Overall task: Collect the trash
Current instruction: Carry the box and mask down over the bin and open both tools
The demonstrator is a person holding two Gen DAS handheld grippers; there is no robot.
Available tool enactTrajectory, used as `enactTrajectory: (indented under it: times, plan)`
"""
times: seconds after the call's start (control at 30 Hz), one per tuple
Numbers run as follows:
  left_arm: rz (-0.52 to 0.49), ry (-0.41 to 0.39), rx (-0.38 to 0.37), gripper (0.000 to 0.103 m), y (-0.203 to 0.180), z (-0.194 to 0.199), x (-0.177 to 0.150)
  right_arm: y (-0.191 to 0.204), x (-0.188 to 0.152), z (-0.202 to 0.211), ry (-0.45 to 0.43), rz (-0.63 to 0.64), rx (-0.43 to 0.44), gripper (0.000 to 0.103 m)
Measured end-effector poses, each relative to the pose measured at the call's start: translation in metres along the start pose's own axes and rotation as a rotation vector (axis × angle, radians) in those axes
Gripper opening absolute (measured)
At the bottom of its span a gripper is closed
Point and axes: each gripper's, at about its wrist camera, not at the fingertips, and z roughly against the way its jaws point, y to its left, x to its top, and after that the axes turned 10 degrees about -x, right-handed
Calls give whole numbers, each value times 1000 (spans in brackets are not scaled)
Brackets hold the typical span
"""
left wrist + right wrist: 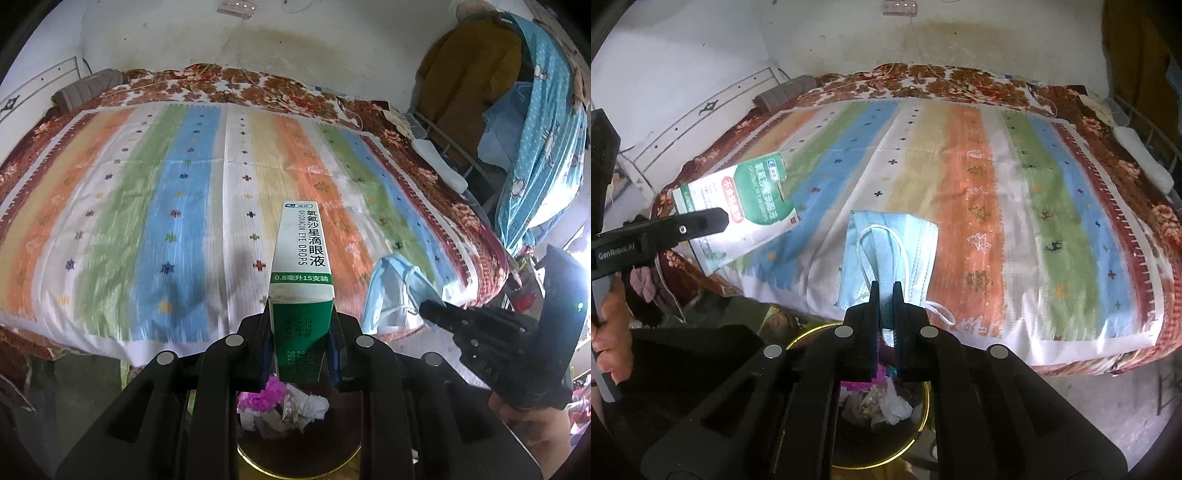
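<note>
Through my left wrist camera I am pinching a green-and-white eye-drops box (301, 291) between the fingers of my left gripper (300, 325), holding it upright above the gold-rimmed bin (354, 456) where crumpled paper (295, 410) is lying, with the striped bedspread (147, 206) stretching behind; off to the right my right gripper (430, 308) is gripping the blue face mask (395, 291) at the bed's edge. Through my right wrist camera I am clamping that mask (886, 251) between the nearly closed fingers of my right gripper (886, 291), the mask hanging over the bin (925, 406); to the left my left gripper (716, 218) is carrying the box (738, 210), raised in front of the bed's corner.
</note>
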Motion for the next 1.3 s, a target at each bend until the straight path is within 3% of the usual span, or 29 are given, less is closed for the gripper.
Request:
enactTrajectory:
  times: [0.5,1.0,1.3]
  plan:
    - [-7,80,-13,22,-12,-6,-61,16,-58,4,79,30,11,5]
    - [96,264,37,22,0,-45,-107,42,-110,-40,304,76,-36,5]
    - [187,346,56,23,17,-66,-117,45,-121,-67,397,80,-59,5]
